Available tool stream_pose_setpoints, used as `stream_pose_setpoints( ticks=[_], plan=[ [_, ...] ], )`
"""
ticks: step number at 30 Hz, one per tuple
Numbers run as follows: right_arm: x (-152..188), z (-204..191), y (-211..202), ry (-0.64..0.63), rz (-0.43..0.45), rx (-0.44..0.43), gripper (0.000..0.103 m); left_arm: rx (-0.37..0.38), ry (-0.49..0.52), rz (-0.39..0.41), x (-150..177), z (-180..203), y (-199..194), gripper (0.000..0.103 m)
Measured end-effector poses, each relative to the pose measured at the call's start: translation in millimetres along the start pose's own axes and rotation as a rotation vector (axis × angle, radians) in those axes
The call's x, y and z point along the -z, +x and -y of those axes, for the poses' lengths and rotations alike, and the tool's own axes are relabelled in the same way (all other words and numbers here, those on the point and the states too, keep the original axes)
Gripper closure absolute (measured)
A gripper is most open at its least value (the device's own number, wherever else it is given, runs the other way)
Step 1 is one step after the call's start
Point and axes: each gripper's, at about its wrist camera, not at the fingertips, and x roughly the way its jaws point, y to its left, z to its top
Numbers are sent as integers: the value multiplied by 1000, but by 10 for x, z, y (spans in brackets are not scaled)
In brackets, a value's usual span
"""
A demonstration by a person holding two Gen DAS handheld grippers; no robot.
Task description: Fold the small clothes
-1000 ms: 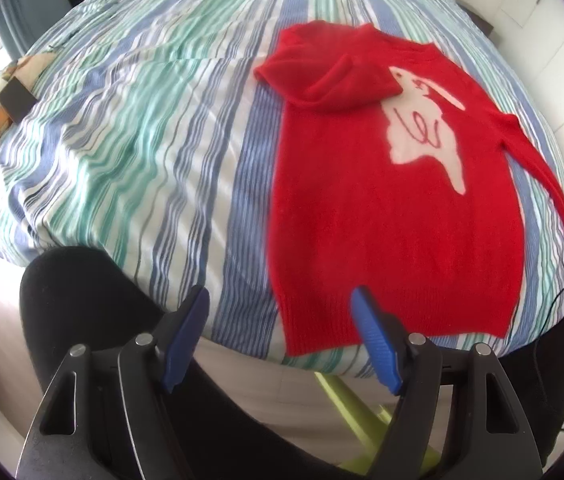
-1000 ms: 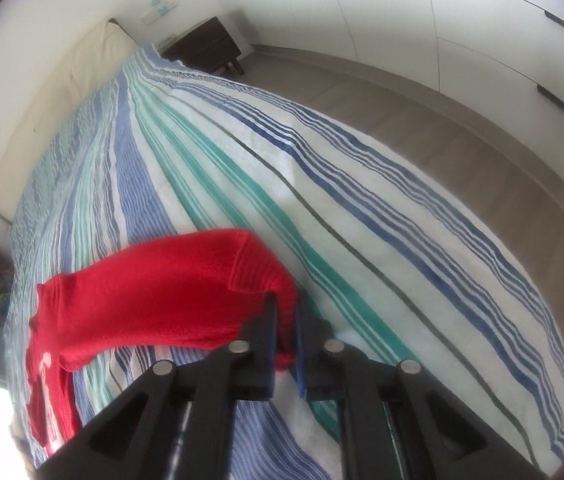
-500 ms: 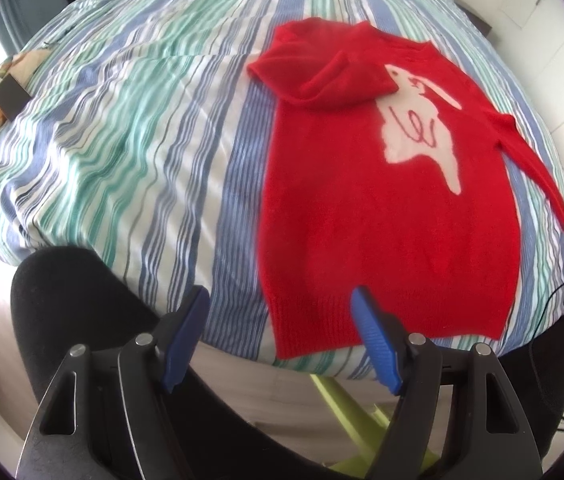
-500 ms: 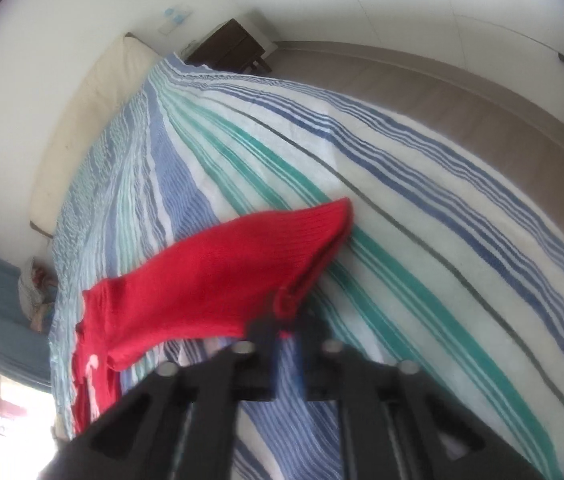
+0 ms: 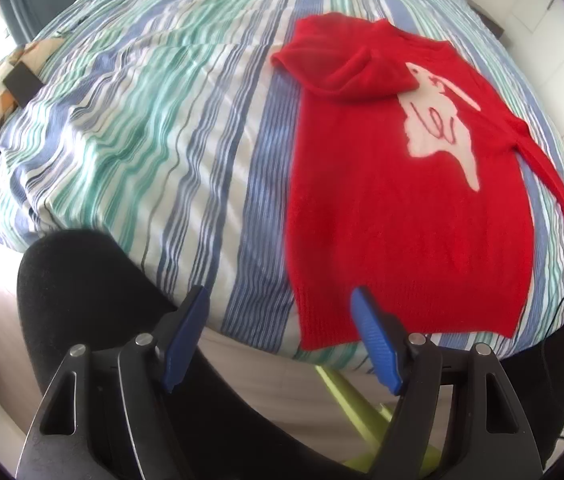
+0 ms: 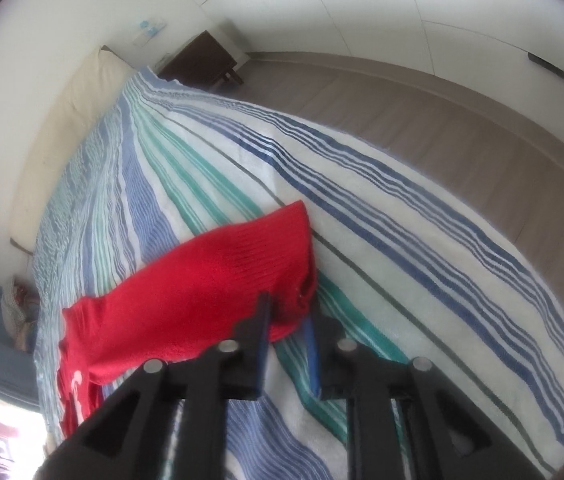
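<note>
A small red sweater [image 5: 401, 208] with a white animal motif lies face up on the striped bed [image 5: 154, 128]. Its left sleeve is folded over the chest. Its right sleeve [image 5: 549, 176] stretches out toward the right bed edge. My left gripper [image 5: 282, 328] is open and empty, hovering off the bed's near edge just before the sweater's hem. In the right wrist view my right gripper [image 6: 287, 320] holds the cuff of the red sleeve [image 6: 218, 280], lifted a little off the bed; its jaws stand slightly apart around the cloth.
A black chair back [image 5: 82, 280] stands below the bed's near edge at left. Dark patches of a quilt [image 5: 22, 80] lie at the far left. A dark nightstand [image 6: 202, 64] and a cream headboard [image 6: 66, 132] are at the bed's head; wood floor [image 6: 441, 120] lies beyond.
My right gripper has lifted and pulled the sleeve cuff outward, and its jaws have parted slightly. My left gripper has stayed near the hem, shifting slightly left.
</note>
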Motion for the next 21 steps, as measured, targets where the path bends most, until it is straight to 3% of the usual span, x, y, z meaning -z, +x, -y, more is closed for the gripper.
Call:
stream_pose_setpoints(
  ticks=[2,4,6,9,12,15,21],
  plan=[
    [-8,-4,28,1,-7,-15,84,-2,6,-5,-17,33,21,28],
    [-4,-54,34,-47,-11,41,96,-8,18,-2,-29,81,19,28],
    [7,-89,7,-73,-4,91,96,-20,30,7,-32,118,-6,28],
    [37,-39,-90,-76,31,180,85,-39,36,24,-22,117,-27,24],
    [87,26,-267,-80,59,269,82,-55,27,20,-6,72,21,20],
    [189,-22,-572,-80,127,306,53,-55,20,10,-10,31,68,20],
    [592,-542,-1015,-278,233,237,42,-47,19,33,-95,40,50,20]
  ],
)
